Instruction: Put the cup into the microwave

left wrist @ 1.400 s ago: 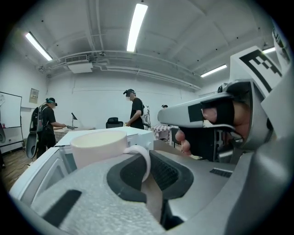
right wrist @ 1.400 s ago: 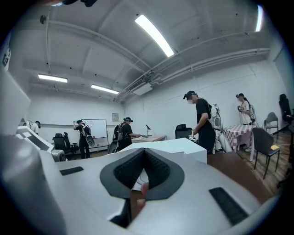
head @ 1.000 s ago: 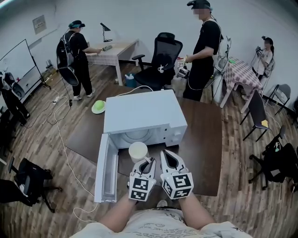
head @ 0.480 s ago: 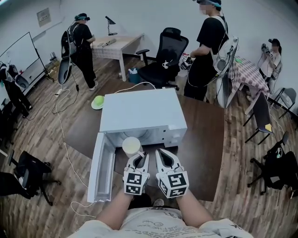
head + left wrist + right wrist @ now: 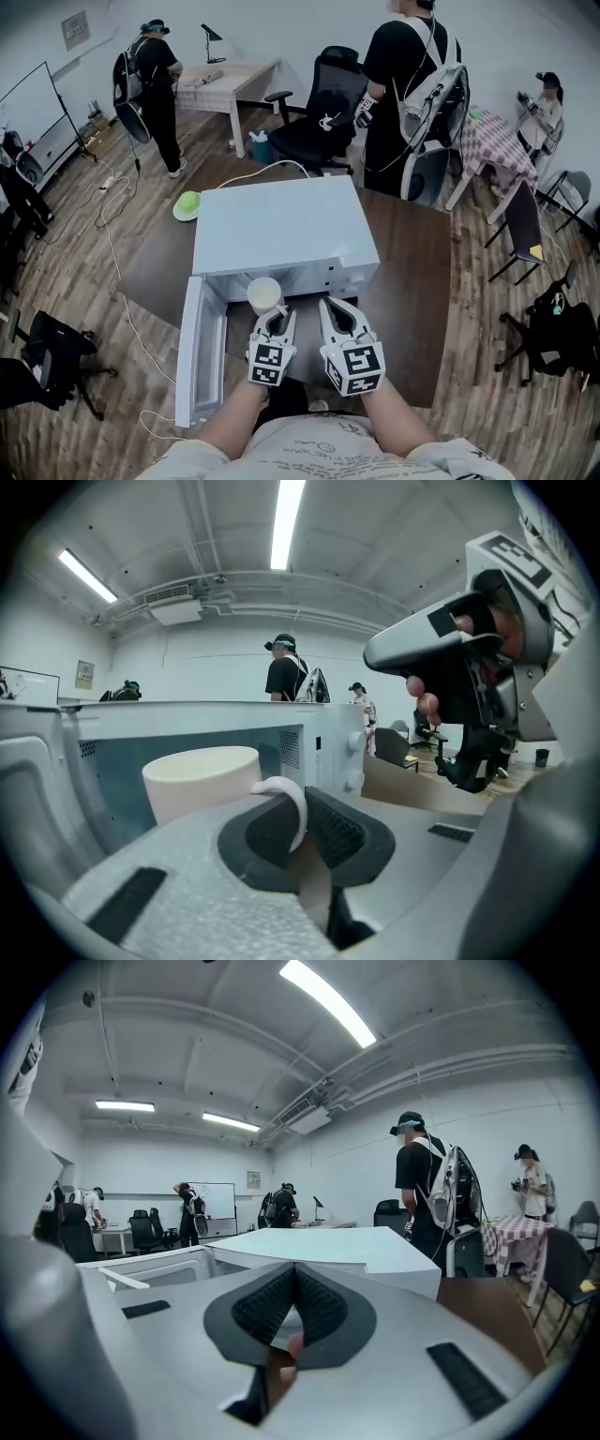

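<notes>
Head view: over the last second the cup [image 5: 264,294] has moved toward 12 o'clock. It now hangs at the mouth of the microwave [image 5: 281,225], with the open door [image 5: 202,356] at 8 o'clock.

Left gripper view: the left gripper [image 5: 302,810] is clamped on the cup's handle [image 5: 281,791].

Right gripper view: the right gripper [image 5: 292,1286] looks closed and is probably empty.

What remains is easing the cup inside and setting it down.

cup [image 5: 264,294] 1 | microwave [image 5: 281,225] 1 | hand-held grippers [image 5: 279,315] [image 5: 335,306] 2 | desk lamp [image 5: 212,37] 1 | whiteboard [image 5: 28,109] 1
</notes>
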### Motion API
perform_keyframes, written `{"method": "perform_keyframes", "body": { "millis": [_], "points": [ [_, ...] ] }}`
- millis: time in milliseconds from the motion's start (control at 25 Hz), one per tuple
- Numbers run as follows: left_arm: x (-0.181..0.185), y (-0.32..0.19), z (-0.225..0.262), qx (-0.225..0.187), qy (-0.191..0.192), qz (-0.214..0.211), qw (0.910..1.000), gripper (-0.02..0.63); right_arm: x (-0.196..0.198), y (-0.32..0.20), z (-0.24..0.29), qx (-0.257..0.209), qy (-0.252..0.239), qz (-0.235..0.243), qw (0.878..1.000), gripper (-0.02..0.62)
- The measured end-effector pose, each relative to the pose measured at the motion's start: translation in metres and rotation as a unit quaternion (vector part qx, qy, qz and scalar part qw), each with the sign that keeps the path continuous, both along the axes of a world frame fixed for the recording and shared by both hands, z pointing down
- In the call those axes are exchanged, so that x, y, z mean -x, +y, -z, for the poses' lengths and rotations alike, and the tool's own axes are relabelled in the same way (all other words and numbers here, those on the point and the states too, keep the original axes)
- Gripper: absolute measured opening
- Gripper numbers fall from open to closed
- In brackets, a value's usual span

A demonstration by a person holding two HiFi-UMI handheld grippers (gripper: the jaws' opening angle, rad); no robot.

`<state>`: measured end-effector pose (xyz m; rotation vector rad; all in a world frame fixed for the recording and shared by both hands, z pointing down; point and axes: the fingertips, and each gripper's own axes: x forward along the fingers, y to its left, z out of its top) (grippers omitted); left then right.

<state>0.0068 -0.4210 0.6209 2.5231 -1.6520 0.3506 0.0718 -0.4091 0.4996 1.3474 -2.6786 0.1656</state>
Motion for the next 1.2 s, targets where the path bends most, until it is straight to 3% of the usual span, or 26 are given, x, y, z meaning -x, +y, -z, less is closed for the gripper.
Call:
{"method": "perform_keyframes", "body": {
  "millis": [120,400,1200],
  "points": [
    [0.006,-0.014,-0.007,-0.001,0.01,0.003,0.9999,0.031,-0.005,-0.01,-0.001,0.004,0.005,-0.006,1.0,0.012],
    [0.015,-0.048,-0.024,-0.01,-0.018,0.007,0.9998,0.031,-0.019,-0.021,-0.008,0.036,-0.022,-0.019,0.999,0.012],
    [0.03,-0.113,-0.045,-0.023,-0.015,-0.051,0.9983,0.032,-0.023,-0.019,-0.039,0.052,0.025,-0.033,0.998,0.012]
  ]
}}
